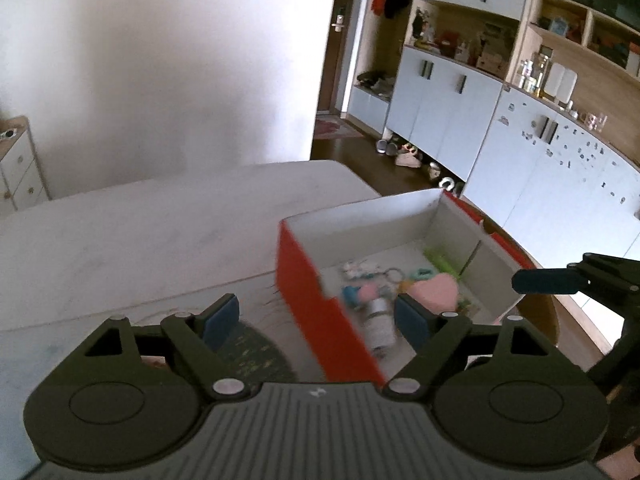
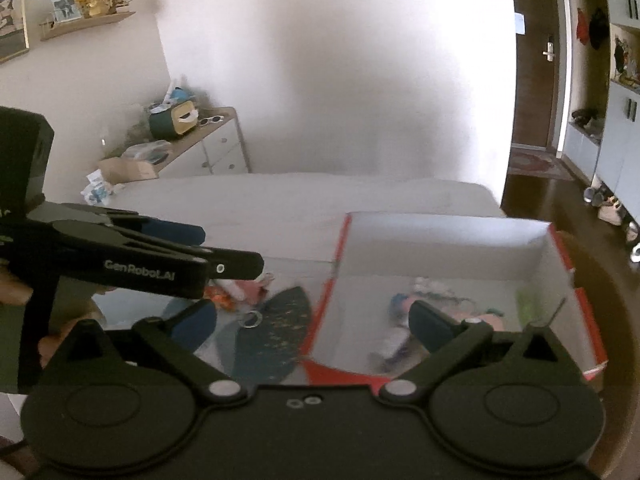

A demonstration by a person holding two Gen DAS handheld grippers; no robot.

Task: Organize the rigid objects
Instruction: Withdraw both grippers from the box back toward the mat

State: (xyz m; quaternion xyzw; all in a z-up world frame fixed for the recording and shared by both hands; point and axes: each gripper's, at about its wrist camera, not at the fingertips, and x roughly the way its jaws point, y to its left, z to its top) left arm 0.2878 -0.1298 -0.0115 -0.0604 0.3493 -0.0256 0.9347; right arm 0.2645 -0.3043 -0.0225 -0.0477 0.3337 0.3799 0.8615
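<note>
1. Left gripper (image 1: 318, 320) is spread and empty, straddling the red box's (image 1: 304, 280) near wall – a careless drop could clip it.
2. Dark fan-shaped piece (image 2: 272, 332) and small trinkets (image 2: 240, 290) lie on the table, outside the box.
3. Right gripper (image 2: 312, 326) is spread, empty; box contents are blurred – hard to identify.

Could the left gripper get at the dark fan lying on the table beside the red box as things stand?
Probably yes. The left gripper is open and empty, and the dark fan lies uncovered on the table left of the red box, nothing over it.
</note>
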